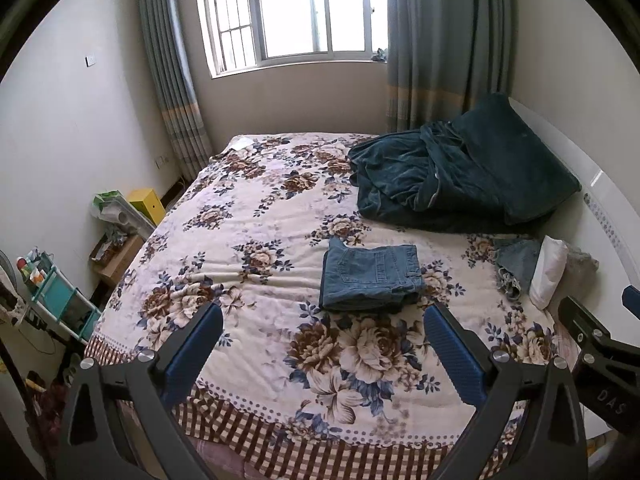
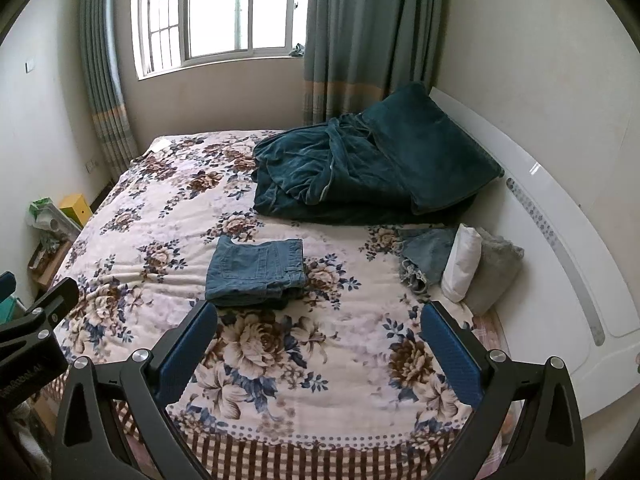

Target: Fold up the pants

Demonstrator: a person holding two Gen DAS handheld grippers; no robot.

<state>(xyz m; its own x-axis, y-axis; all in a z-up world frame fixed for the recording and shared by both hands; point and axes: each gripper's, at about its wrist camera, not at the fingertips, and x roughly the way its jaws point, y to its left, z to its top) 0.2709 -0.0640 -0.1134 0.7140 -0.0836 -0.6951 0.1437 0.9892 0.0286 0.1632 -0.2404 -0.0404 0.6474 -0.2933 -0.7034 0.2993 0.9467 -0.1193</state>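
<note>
Black tongs [image 1: 323, 350], blue ribbed pads [image 2: 450, 352], silver screws, perhaps "DAS" lettering.

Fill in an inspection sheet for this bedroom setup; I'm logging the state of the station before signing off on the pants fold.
Surface: bed with floral bedspread, lightly wrinkled.
Job's things: jeans folded into a compact stack, lying mid-bed, apart from both tools.
Clutter: dark teal blanket heaped near the headboard; small pile of a frayed denim piece, a white roll and grey fabric at the bed's right edge.
Grippers: left tool open, holding nothing; right tool open, holding nothing; both hover above the bed's near edge.
Cables: a thin dark cord seems to run near the teal cart; too small to be sure.
Surroundings: window with curtains, white headboard, yellow box, floor-side storage at left.
</note>
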